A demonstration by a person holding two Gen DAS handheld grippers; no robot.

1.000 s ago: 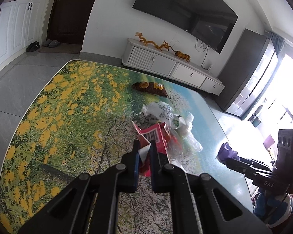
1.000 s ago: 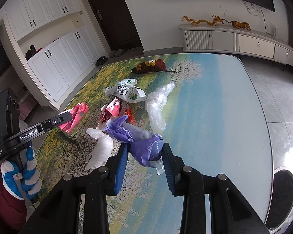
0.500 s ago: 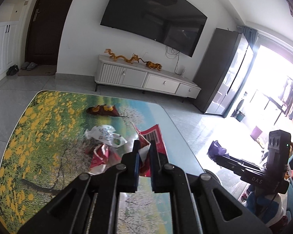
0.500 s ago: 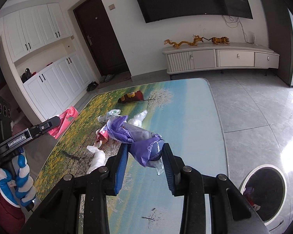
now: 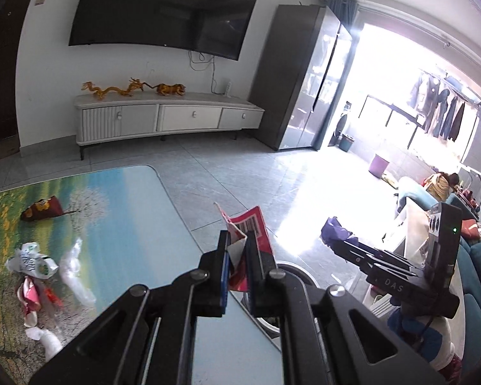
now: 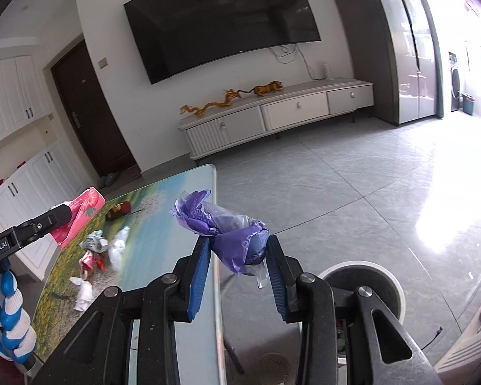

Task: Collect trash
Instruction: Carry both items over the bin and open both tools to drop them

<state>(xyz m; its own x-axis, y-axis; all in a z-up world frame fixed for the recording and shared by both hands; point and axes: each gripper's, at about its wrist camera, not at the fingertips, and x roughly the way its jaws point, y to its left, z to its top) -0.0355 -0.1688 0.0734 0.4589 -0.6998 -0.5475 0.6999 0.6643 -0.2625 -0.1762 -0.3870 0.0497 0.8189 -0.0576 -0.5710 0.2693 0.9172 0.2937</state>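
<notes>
A red wrapper (image 5: pixel 251 234) is clamped between the pressed-together jaws of the left gripper (image 5: pixel 237 250) at frame centre. A purple bag (image 6: pixel 237 237) is pinched by the right gripper (image 6: pixel 237 253), above the round bin (image 6: pixel 365 280) seen lower right.

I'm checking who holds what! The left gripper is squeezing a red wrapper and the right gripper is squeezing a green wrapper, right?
Not quite. The right gripper is squeezing a purple wrapper, not a green one, as the right wrist view shows. The left gripper is indeed squeezing a red wrapper.
</notes>
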